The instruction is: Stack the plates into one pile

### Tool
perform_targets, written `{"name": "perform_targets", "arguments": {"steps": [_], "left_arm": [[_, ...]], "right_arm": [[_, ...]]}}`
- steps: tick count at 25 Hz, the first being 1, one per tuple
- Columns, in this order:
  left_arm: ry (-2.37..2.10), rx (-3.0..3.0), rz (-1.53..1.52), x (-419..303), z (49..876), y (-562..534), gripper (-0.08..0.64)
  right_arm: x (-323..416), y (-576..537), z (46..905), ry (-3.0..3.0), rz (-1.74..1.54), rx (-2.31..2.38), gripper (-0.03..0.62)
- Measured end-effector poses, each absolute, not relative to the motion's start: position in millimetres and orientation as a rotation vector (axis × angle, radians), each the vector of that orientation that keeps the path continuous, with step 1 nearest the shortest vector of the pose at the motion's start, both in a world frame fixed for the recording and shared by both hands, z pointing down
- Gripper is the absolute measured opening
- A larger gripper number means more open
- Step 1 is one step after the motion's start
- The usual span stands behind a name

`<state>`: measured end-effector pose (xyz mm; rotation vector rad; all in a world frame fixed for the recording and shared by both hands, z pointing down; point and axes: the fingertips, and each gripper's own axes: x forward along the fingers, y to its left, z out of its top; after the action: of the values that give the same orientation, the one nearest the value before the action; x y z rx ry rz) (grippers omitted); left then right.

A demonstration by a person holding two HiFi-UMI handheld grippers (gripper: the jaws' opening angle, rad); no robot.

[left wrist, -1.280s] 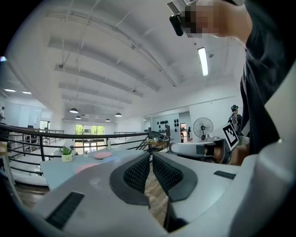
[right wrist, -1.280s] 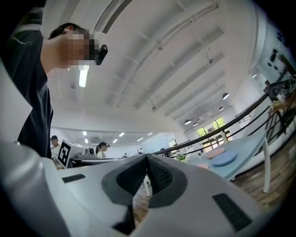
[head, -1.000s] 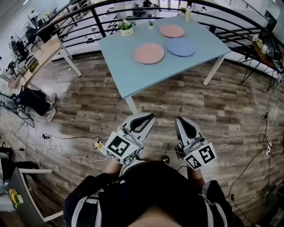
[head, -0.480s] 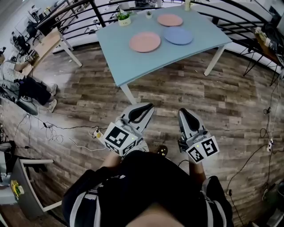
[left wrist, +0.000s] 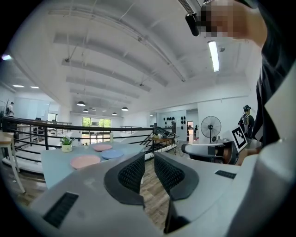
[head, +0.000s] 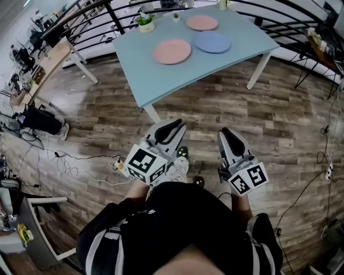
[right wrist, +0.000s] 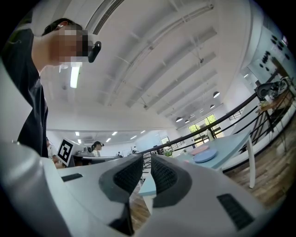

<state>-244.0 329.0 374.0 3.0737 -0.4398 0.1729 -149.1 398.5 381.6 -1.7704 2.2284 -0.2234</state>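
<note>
Three plates lie apart on the light blue table (head: 161, 80): a pink plate (head: 171, 51) nearest me, a blue plate (head: 213, 42) to its right, and a second pink plate (head: 202, 22) behind. My left gripper (head: 174, 126) and right gripper (head: 226, 133) are held close to the body over the wooden floor, well short of the table. Both are shut and hold nothing. The left gripper view looks past its jaws at the near pink plate (left wrist: 85, 161) and the blue plate (left wrist: 112, 154). From the right gripper view the blue plate (right wrist: 205, 157) shows far off.
A small potted plant (head: 143, 22) stands at the table's far left corner. A black railing (head: 107, 11) runs behind the table. Cables (head: 64, 166) lie on the floor to my left, and a wooden desk (head: 48, 62) stands further left. A shoe (head: 181, 154) shows between the grippers.
The table and plates have slid slightly up and left in the head view. A shoe has come into sight between the grippers. Both grippers stay shut near the body.
</note>
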Motion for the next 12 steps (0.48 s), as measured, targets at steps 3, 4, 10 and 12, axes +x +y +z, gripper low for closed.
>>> {"name": "perform_targets", "arguments": {"steps": [3, 4, 10, 12], "left_arm": [[-0.443, 3.076, 0.156, -236.1, 373.6, 312.9, 0.08], [-0.44, 3.079, 0.149, -233.1, 373.0, 307.7, 0.08], [-0.411, 3.056, 0.094, -212.5, 371.0, 271.2, 0.08], [-0.421, 3.051, 0.091, -207.6, 372.0, 253.8, 0.08]], "right_arm": [[-139.2, 386.4, 377.7, 2.203, -0.226, -1.764, 0.057], [-136.4, 381.5, 376.6, 2.202, -0.226, -1.765, 0.058], [-118.3, 342.3, 371.7, 2.222, -0.223, -1.784, 0.063], [-112.5, 325.8, 370.9, 2.229, -0.226, -1.786, 0.065]]}}
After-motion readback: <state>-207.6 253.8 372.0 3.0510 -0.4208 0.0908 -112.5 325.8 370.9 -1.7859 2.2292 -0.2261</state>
